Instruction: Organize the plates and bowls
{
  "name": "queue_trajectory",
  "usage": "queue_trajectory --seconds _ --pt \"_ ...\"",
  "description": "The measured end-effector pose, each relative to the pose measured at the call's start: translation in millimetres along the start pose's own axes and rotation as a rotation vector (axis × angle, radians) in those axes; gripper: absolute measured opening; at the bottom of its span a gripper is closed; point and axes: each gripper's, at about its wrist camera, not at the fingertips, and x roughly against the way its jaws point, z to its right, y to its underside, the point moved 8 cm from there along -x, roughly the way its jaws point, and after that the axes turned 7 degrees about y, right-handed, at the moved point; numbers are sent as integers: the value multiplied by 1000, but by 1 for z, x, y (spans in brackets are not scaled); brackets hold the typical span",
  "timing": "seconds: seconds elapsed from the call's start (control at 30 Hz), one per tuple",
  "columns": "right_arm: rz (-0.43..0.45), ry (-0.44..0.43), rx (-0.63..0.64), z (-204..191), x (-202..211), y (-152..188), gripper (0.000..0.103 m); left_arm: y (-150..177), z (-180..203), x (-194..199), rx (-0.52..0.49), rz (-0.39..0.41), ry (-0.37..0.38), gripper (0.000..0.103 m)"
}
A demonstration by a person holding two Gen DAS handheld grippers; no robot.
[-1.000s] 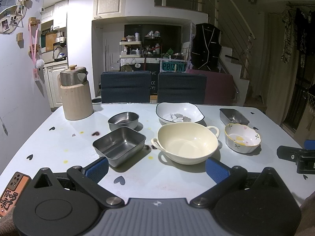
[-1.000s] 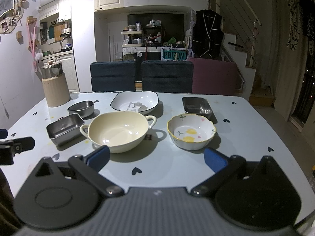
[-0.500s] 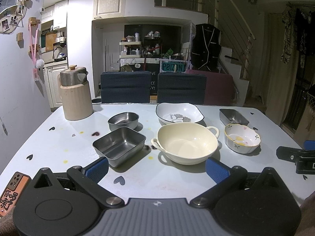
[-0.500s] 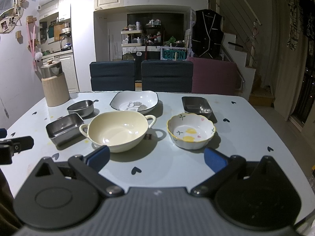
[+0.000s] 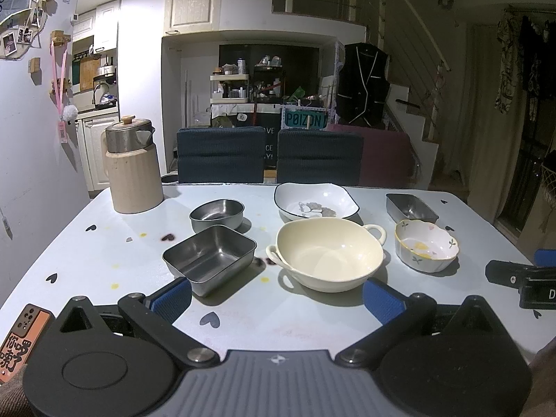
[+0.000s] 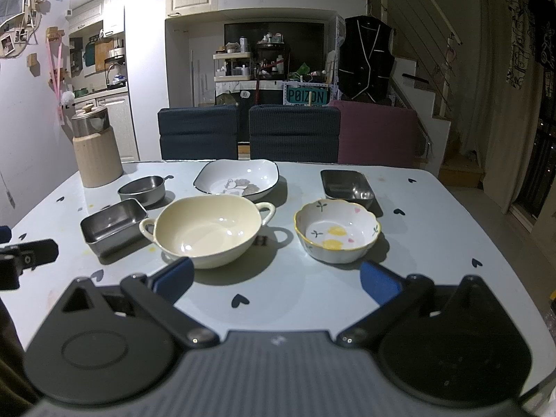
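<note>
Bowls, cream (image 5: 328, 253) and floral (image 6: 336, 231), sit empty; both tools (image 5: 277, 297) (image 6: 276, 278) gape wide, holding nothing.

Cream two-handled bowl (image 6: 207, 231) centre, upright; floral bowl (image 6: 337, 231) right; white plate (image 6: 237, 181) behind; steel containers (image 6: 114, 226) left.

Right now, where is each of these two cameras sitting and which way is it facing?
Left wrist: on the left gripper, looking forward across the table at the dishes; its own open fingers show, plus the right gripper's tip at right.
Right wrist: on the right gripper, facing likewise; its open fingers show, the left gripper's tip at left.
Shared: cream bowl, floral bowl, steel containers, thermos, chairs.
</note>
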Motion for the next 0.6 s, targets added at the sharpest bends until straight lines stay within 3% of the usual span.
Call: queue_trajectory --seconds 0.6 --pt "16 8 -18 4 3 -2 103 -14 9 2 9 12 10 103"
